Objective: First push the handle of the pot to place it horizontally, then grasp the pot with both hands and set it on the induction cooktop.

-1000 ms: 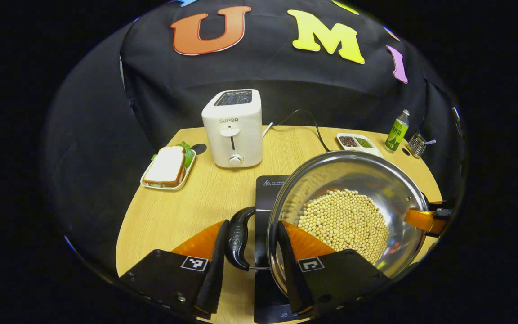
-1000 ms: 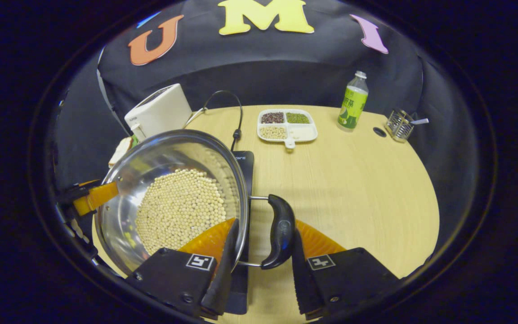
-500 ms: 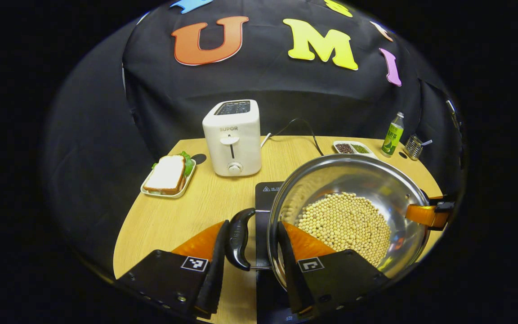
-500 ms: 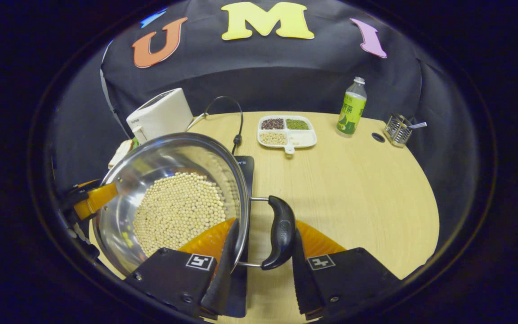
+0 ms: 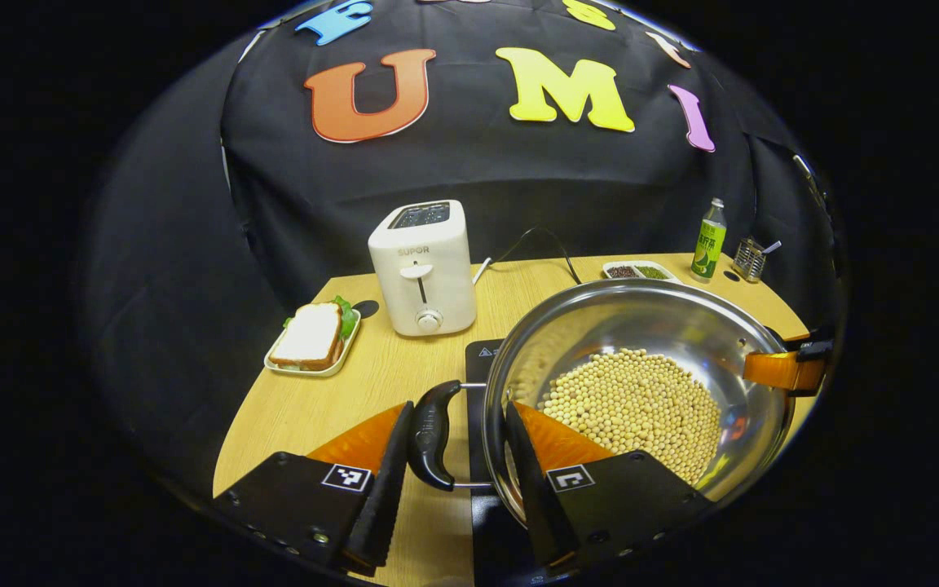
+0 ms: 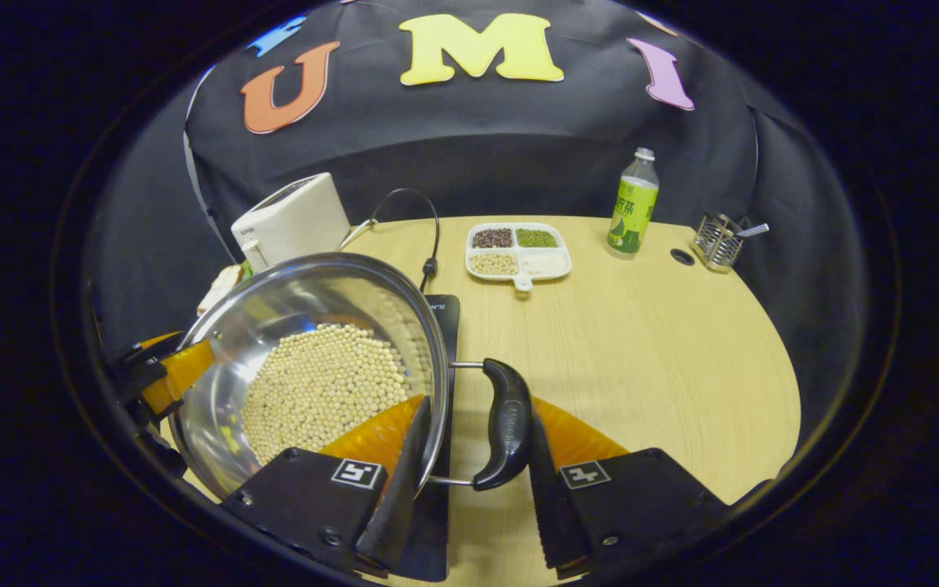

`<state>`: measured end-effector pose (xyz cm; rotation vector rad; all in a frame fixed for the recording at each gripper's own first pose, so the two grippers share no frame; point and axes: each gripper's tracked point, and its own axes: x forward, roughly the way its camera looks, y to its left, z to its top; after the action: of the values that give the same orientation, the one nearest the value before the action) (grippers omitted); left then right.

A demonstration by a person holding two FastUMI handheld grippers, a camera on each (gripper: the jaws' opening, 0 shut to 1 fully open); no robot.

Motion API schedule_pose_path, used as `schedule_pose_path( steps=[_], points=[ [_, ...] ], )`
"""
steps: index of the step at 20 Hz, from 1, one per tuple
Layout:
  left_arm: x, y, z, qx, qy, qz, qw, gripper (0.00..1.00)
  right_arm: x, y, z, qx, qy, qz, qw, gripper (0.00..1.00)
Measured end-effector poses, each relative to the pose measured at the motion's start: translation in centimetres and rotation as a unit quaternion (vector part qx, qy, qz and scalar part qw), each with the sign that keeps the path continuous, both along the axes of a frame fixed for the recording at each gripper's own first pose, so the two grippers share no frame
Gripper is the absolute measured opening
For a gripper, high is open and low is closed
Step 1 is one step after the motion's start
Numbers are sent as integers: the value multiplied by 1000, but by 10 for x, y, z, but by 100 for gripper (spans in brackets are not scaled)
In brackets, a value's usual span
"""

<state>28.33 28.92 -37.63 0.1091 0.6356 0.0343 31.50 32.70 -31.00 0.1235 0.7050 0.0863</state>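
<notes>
Left gripper view: left hand-held gripper [image 5: 453, 481] clenched on pot [image 5: 641, 391] handle [image 5: 430, 436], rim side.
Right gripper view: right hand-held gripper [image 6: 473, 481] clamps the opposite handle [image 6: 505, 424].
Pot: carried above the induction cooktop [image 6: 442, 326] (soybeans inside).
Progress: handles horizontal; set-down remains.
Change: toaster [image 5: 423, 267] now farther off.

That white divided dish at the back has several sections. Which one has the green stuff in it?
In the right gripper view, the green grains fill the far right section of the dish. Its far left section holds dark reddish ones, the near left pale ones, and the near right looks empty.
</notes>
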Motion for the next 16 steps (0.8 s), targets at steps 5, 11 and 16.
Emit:
schedule_pose_path(
  steps=[5,11,16],
  points=[
    [-3,3,22,14,-36,15,999,79,5,-2,14,-29,-48,26,998,82],
    [-22,-11,78,29,-90,26,995,97,-18,-21,64,-59,-110,59,990,84],
    [-47,-45,127,33,-118,28,992,97,-49,-49,115,-60,-165,72,982,84]
  ],
)
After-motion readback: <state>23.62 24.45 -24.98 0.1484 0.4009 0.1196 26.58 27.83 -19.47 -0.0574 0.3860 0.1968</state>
